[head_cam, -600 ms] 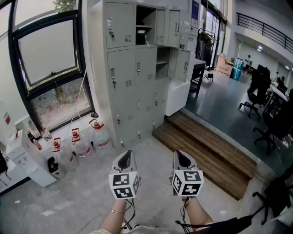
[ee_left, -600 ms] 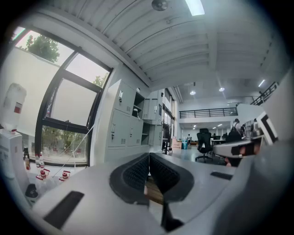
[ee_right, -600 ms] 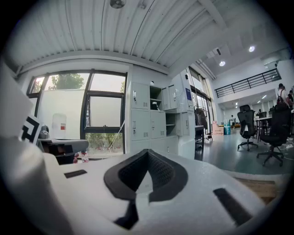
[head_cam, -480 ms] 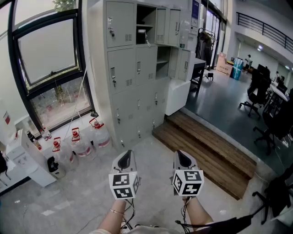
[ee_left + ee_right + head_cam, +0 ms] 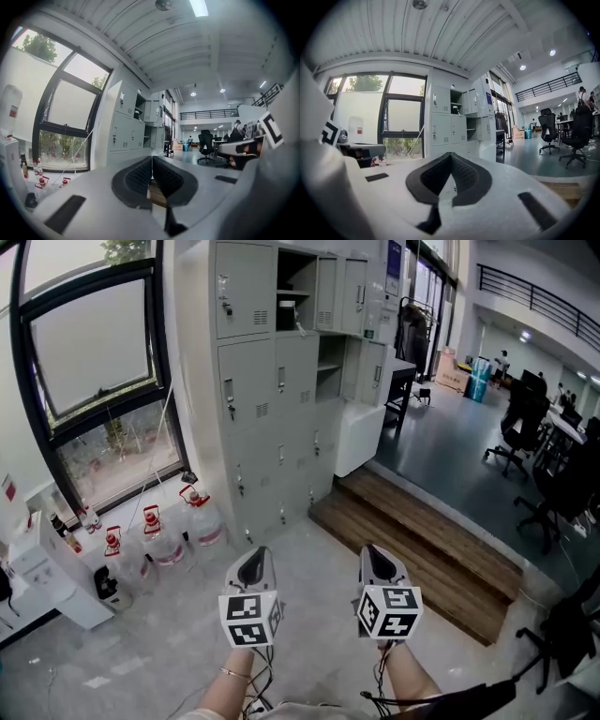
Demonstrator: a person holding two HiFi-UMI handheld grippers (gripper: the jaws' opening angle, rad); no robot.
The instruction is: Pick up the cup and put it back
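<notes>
No cup shows clearly. A small pale thing (image 5: pixel 288 307) stands in an open top compartment of the grey lockers (image 5: pixel 272 381), too small to name; it also appears in the right gripper view as the pale thing (image 5: pixel 454 110). Both grippers are held low in front of me, side by side, pointing toward the lockers and well short of them. My left gripper (image 5: pixel 255 568) has its jaws together with nothing between them, as the left gripper (image 5: pixel 151 159) confirms up close. My right gripper (image 5: pixel 377 563) is likewise shut and empty, seen again as the right gripper (image 5: pixel 451 155).
Several water bottles with red caps (image 5: pixel 155 540) stand on the floor under the window (image 5: pixel 89 343). A white water dispenser (image 5: pixel 42 582) is at the left. A wooden step (image 5: pixel 422 549) runs to the right of the lockers. Office chairs (image 5: pixel 511 427) stand further right.
The head view has shifted slightly, so the room sits a little lower and leftward. Both grippers stay shut and nearly where they were.
</notes>
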